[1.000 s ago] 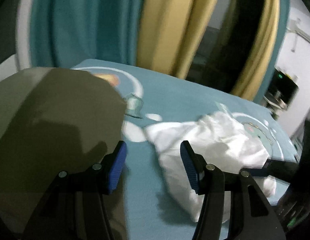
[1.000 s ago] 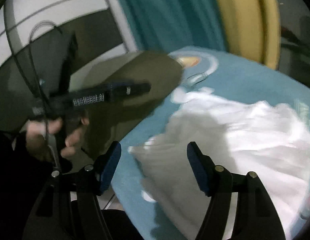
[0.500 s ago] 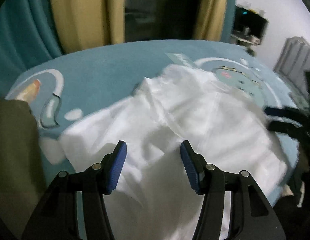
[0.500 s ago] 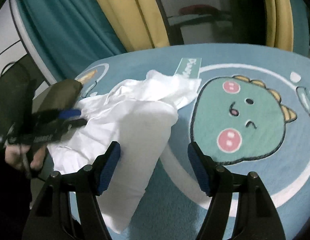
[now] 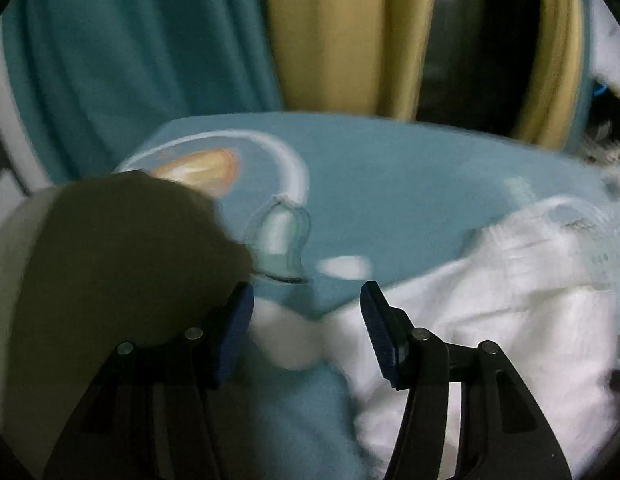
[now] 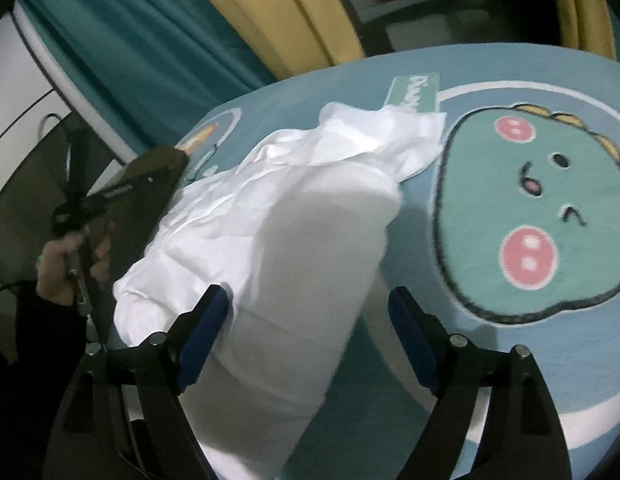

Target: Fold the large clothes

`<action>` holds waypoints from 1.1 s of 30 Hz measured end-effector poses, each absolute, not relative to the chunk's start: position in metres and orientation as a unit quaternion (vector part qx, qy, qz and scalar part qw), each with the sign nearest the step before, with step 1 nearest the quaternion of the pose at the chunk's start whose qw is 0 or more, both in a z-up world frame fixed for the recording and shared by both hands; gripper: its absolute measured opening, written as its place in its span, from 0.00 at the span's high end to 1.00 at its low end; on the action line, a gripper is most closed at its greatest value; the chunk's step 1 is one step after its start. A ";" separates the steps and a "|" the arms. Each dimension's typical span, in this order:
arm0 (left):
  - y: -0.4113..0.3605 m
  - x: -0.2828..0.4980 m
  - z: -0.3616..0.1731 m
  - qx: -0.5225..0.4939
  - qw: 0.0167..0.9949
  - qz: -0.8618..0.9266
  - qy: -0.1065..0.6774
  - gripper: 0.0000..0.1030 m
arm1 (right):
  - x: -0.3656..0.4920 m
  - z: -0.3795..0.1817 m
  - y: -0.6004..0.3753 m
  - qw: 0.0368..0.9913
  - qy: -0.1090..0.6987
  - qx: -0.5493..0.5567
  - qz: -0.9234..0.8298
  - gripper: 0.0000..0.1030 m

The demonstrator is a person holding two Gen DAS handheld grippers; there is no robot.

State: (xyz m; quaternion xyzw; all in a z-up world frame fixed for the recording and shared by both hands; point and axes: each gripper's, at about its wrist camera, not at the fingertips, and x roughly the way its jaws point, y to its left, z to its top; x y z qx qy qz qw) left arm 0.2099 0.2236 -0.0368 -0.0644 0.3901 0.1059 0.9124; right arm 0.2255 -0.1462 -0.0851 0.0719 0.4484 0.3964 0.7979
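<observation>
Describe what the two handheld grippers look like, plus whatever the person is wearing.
Both the left gripper and right gripper have matte black linkage arms with silver pivot screws and ribbed blue pads. Seen from the right wrist, the left tool's black body carries small white lettering. A dark sleeve covers the left arm.

Open rug, right wrist view: bare blue rug [image 6: 490,360] is seen from 1 to 4 o'clock of the right gripper [image 6: 310,332]; nothing stands on the dinosaur print [image 6: 530,216].
Heap at centre: the path toward 11 and 12 o'clock is taken up by the crumpled white garment [image 6: 293,216].
Left side: at 9 o'clock the way is blocked by an olive cloth [image 6: 149,176] and the hand [image 6: 65,260] with the left gripper [image 5: 305,332].
Left wrist view: a clear strip of rug is left at 12 o'clock.
Far edge: curtains [image 5: 330,32] close off the space beyond.
</observation>
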 end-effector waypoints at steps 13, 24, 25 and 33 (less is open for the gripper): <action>0.183 0.233 -0.078 -0.038 0.898 -0.014 0.439 0.92 | 0.214 -0.084 -0.147 0.808 0.444 0.069 0.380 0.20; 0.251 0.201 -0.050 -0.137 0.907 0.098 0.387 0.41 | 0.216 -0.086 -0.154 0.799 0.451 0.093 0.387 0.20; 0.250 0.196 -0.050 -0.142 0.905 0.090 0.390 0.41 | 0.217 -0.090 -0.153 0.795 0.454 0.100 0.389 0.20; 0.211 0.153 -0.084 -0.168 0.881 0.010 0.443 0.41 | 0.212 -0.098 -0.148 0.774 0.447 0.130 0.429 0.70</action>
